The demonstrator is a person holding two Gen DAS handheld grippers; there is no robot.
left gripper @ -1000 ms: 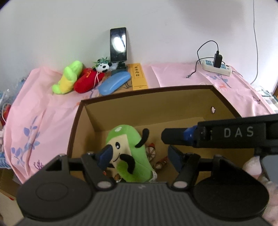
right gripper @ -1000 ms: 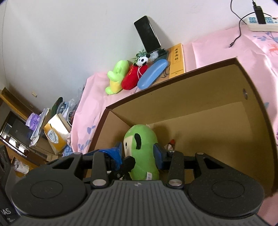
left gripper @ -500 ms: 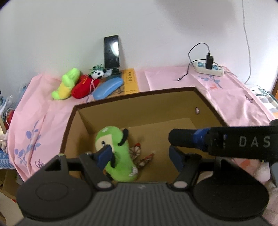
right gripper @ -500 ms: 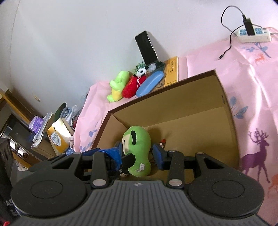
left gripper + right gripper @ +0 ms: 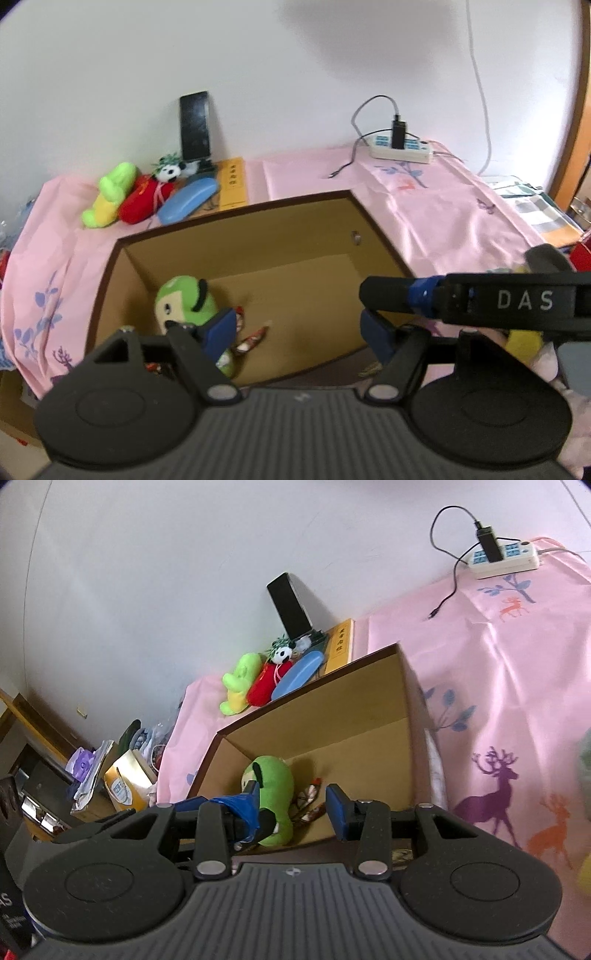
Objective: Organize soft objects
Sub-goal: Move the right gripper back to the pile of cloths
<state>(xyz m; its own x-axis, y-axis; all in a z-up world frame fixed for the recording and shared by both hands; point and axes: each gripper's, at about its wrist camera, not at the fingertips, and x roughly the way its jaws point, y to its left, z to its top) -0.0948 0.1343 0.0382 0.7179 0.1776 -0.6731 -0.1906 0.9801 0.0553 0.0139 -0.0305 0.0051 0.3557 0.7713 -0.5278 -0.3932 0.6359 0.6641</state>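
Observation:
A green plush [image 5: 184, 301] [image 5: 275, 786] lies inside the open cardboard box [image 5: 258, 229] [image 5: 332, 716], against its left wall, with a small patterned toy [image 5: 251, 336] beside it. My left gripper [image 5: 297, 330] hovers open over the box's near edge with nothing between its pads. My right gripper [image 5: 295, 806] is open too, above the same edge, and the plush sits behind its left finger, not gripped. The right gripper's black side [image 5: 480, 301] crosses the left wrist view. A green-yellow plush [image 5: 110, 195], a red plush [image 5: 142, 199] and a small panda [image 5: 170, 171] rest at the back left.
A blue glasses case [image 5: 188, 199], a yellow box [image 5: 232, 181] and a propped phone [image 5: 194, 125] stand by the wall. A power strip [image 5: 400, 149] with cables lies at the back right. A pink cloth [image 5: 498, 686] covers the table. Cluttered shelves [image 5: 92, 775] lie to the left.
Both grippers have drawn back and slightly up from the box. The green plush stayed in the box and now looks smaller and farther off.

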